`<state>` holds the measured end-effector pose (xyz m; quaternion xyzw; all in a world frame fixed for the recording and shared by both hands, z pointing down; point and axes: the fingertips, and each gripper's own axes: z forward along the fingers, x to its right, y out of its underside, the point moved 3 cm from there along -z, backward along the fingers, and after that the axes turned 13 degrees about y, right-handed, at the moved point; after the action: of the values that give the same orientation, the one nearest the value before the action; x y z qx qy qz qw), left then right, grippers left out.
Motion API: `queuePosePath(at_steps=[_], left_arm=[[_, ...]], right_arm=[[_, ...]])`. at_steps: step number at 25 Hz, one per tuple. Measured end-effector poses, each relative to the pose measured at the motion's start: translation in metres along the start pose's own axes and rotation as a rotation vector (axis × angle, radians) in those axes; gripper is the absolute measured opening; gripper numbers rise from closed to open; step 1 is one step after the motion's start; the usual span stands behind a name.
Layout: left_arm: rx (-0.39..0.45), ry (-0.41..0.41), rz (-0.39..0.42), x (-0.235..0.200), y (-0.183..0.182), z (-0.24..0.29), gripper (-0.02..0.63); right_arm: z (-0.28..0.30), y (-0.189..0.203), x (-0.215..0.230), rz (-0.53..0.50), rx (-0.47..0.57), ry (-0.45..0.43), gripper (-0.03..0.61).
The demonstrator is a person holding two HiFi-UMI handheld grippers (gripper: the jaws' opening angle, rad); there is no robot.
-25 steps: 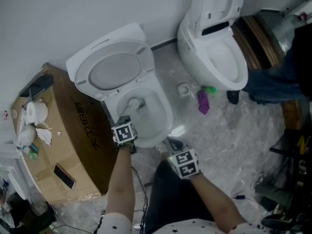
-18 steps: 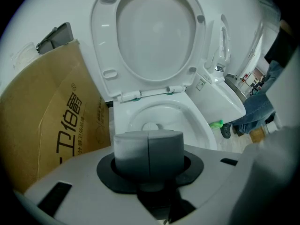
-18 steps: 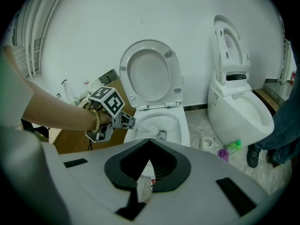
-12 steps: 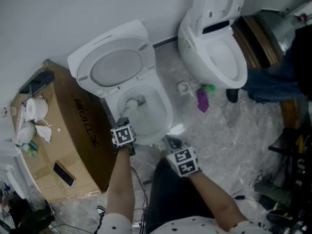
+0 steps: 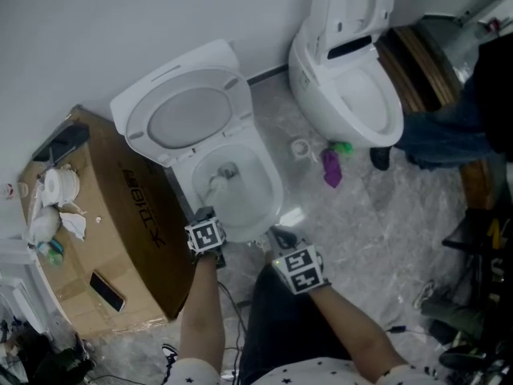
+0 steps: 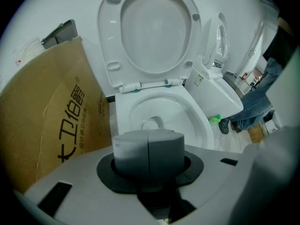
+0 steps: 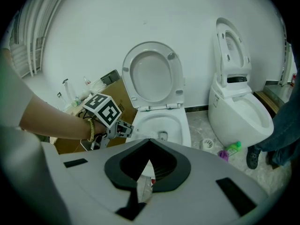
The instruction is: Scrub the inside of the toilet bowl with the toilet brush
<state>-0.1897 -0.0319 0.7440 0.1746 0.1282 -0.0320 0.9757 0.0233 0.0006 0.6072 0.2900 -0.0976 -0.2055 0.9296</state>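
The white toilet (image 5: 240,195) stands with its seat and lid (image 5: 184,115) raised. The pale toilet brush head (image 5: 216,184) rests low inside the bowl, just in front of the drain. My left gripper (image 5: 205,215) hangs over the bowl's near rim, shut on the grey brush handle (image 6: 148,151), whose end fills the left gripper view and hides the shaft. The right gripper view shows that left gripper (image 7: 124,129) beside the bowl (image 7: 161,125). My right gripper (image 5: 278,236) hovers just off the bowl's front right corner, jaws together around an empty dark hollow (image 7: 149,165).
A cardboard box (image 5: 104,215) with a tissue roll, scraps and a phone (image 5: 107,289) stands close on the left. A second toilet (image 5: 353,95) is at the back right, with purple and green bottles (image 5: 332,167) on the marble floor. A person's jeans leg (image 5: 449,131) stands at right.
My left gripper has drawn back toward me, and the brush head has slid from the drain toward the bowl's near side. The right gripper has barely moved.
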Motion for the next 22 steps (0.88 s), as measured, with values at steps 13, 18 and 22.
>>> queuePosePath(at_steps=[13,18,22], left_arm=[[-0.043,0.063,-0.007,0.028,0.027,0.003,0.153],[-0.058,0.09,0.009,0.045,0.035,0.007,0.153],[-0.062,0.099,-0.003,0.053,0.037,0.009,0.153]], right_arm=[[-0.005,0.001,0.003,0.012,0.006,0.009,0.006],[-0.007,0.003,0.005,0.017,0.005,0.012,0.006],[-0.007,0.005,0.007,0.025,0.005,0.016,0.006]])
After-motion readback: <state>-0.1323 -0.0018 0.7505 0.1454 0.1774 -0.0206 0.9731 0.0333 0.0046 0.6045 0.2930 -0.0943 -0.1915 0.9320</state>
